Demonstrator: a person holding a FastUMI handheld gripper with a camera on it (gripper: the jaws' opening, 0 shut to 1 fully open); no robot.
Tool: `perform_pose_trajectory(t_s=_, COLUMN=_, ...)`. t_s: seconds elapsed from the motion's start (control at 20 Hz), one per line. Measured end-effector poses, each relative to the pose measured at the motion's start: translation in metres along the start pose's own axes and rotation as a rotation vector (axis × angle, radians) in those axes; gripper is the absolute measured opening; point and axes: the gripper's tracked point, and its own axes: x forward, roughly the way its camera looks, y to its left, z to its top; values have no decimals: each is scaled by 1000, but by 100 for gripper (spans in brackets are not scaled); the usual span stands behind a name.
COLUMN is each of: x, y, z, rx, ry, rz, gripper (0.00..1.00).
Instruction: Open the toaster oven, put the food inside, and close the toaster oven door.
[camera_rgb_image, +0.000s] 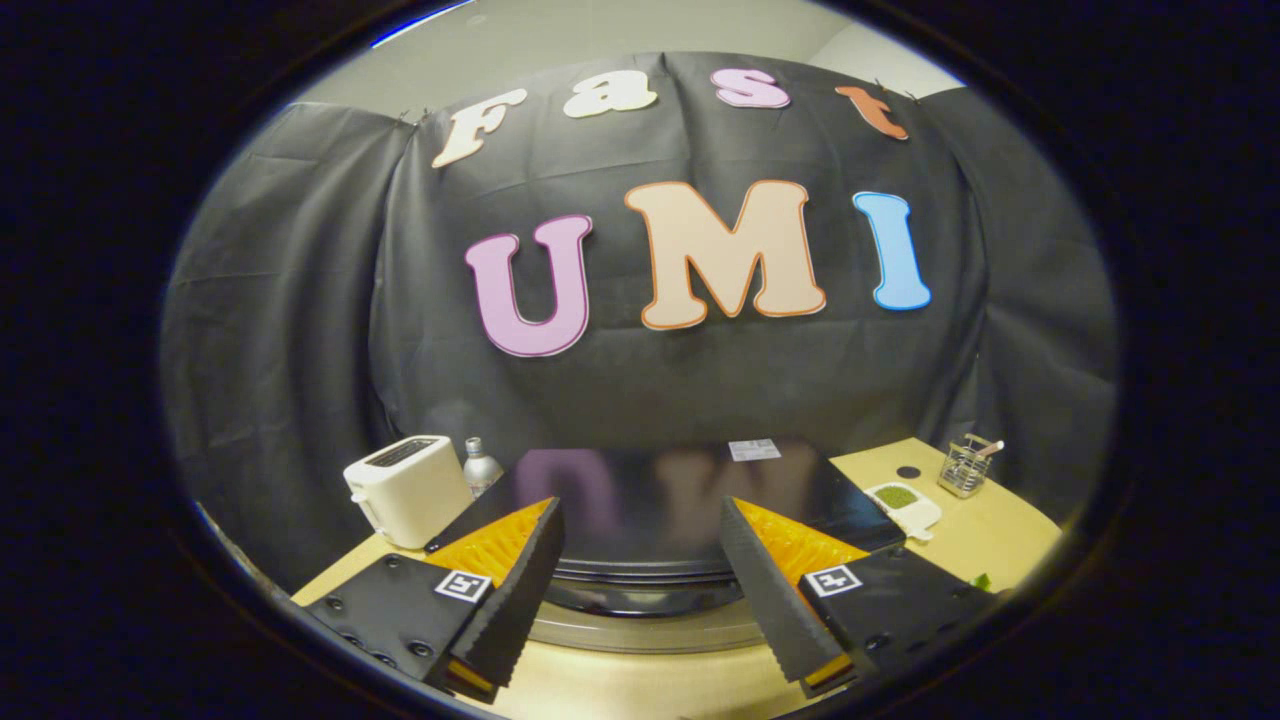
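Observation:
I look down on the toaster oven (650, 480), whose glossy black top lies just ahead of the fingers. Its front edge, with a silver bar (640, 630), runs across between them. My gripper (638, 508) is open above that front edge, and nothing is between its fingers. To the right of the oven, a small white dish with green food (900, 500) rests on the wooden table (1000, 540). From this angle the oven's door face is hidden.
A white pop-up toaster (405, 488) and a silver bottle (480, 465) stand left of the oven. At the back right are a wire holder with utensils (965, 468) and a black disc (908, 471). A green scrap (982, 580) lies by the right finger.

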Motion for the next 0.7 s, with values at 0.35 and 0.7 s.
perform_pose_trajectory(t_s=0.35, x=6, y=-8, z=-33, rx=-27, ry=27, rz=-57, gripper=97)
perform_pose_trajectory(t_s=0.7, x=4, y=-9, z=-34, rx=-9, ry=-55, rz=-69, gripper=98)
